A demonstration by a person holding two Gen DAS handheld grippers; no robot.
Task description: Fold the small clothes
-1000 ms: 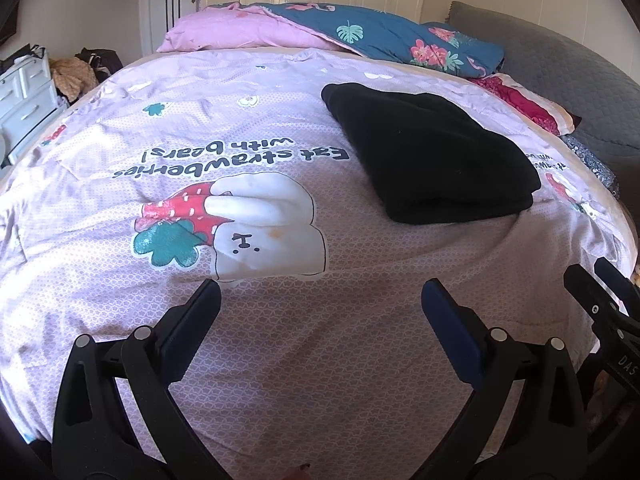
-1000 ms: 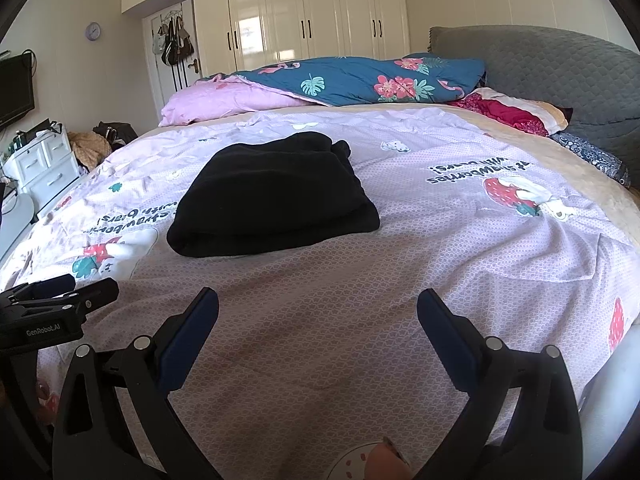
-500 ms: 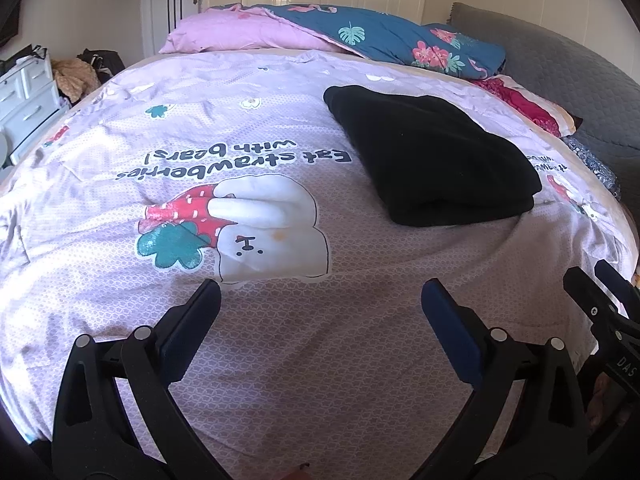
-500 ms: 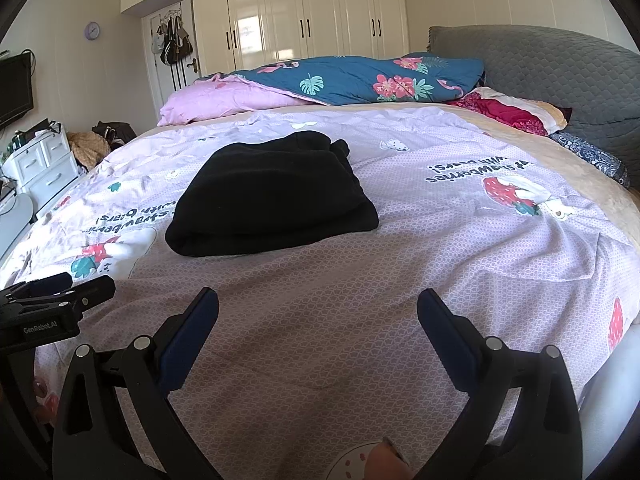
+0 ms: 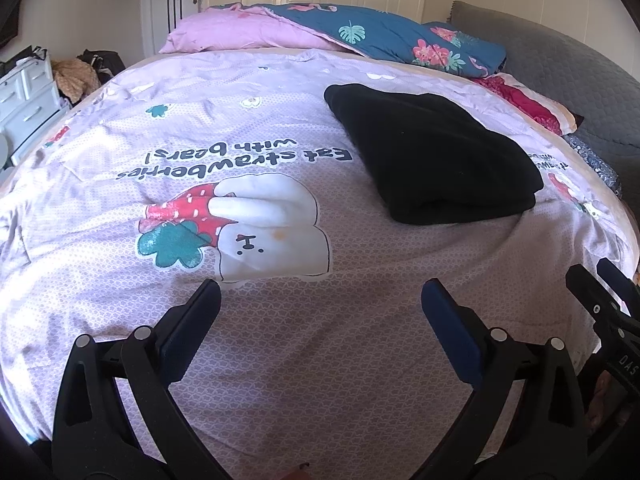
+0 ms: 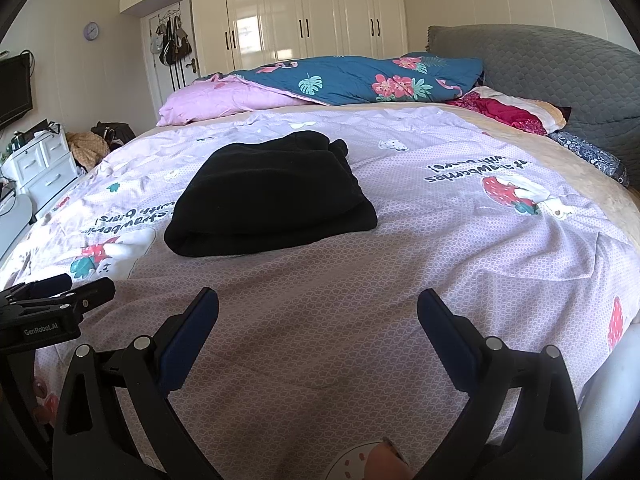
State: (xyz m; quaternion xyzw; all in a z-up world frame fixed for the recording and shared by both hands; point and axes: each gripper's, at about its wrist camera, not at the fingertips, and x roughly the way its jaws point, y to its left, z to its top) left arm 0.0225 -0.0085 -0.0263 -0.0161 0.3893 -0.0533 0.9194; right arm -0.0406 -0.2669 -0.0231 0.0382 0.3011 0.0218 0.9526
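Note:
A black garment [image 5: 432,160] lies folded in a thick rectangle on the lilac printed bedspread [image 5: 280,340]; it also shows in the right wrist view [image 6: 272,196]. My left gripper [image 5: 320,300] is open and empty, low over the near edge of the bed, left of and well short of the garment. My right gripper [image 6: 318,302] is open and empty, also near the front edge, short of the garment. Each gripper shows at the edge of the other's view: the right one [image 5: 608,312] and the left one [image 6: 52,304].
A pink and blue floral duvet [image 6: 320,84] is heaped at the far side of the bed. A grey headboard [image 6: 552,76] and red pillow [image 6: 508,116] are at the right. White drawers [image 6: 40,164] stand left of the bed, wardrobes [image 6: 296,16] behind.
Both grippers have barely shifted; the view has edged slightly. The garment lies as before and both grippers stay open.

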